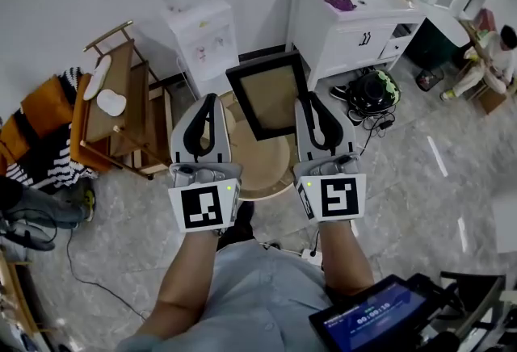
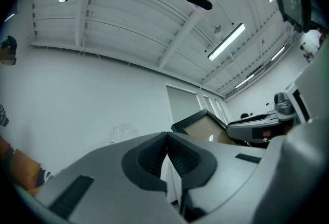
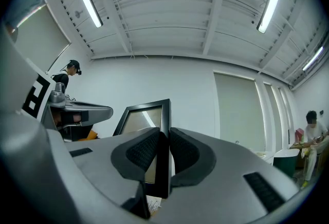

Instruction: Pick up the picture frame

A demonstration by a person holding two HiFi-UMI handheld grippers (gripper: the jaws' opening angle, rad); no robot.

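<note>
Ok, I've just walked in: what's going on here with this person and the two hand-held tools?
A person holds a tool in each hand. The right tool is shut on one edge of the black picture frame, holding it roughly upright over a round wooden stool. The left tool is shut on nothing, off to the frame's other side. The frame looks already picked up, by the right tool alone.

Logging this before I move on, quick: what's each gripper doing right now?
Left gripper: closed, nothing between its jaws.
Right gripper: closed on the picture frame, gripping its edge.
</note>
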